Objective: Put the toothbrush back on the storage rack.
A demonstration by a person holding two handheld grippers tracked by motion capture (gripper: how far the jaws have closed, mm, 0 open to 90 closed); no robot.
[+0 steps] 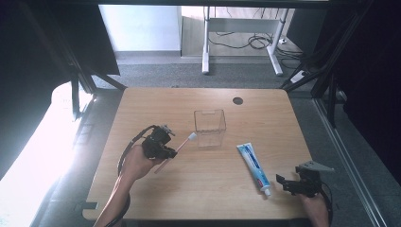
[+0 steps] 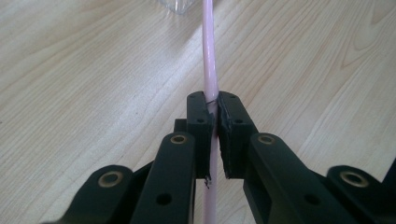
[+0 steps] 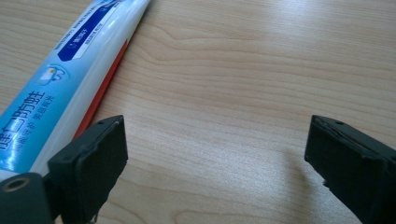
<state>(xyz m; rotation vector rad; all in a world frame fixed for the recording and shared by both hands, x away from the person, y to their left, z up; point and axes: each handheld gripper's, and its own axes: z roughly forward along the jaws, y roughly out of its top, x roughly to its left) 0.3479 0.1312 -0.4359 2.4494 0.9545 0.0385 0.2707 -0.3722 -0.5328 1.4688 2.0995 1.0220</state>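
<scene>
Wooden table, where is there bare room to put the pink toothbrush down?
The wooden table is bare across its far left corner, along the far edge behind the clear plastic box, and between the left gripper and the white-and-blue toothpaste tube. It is crowded near the right gripper, beside the tube's cap.

The high view looks forward and down on the whole surface [image 1: 203, 189] from above the person's side, while each gripper view rides close and low over it, sharing the toothbrush [image 1: 176, 151] and toothpaste tube [image 1: 253, 168] respectively.
</scene>
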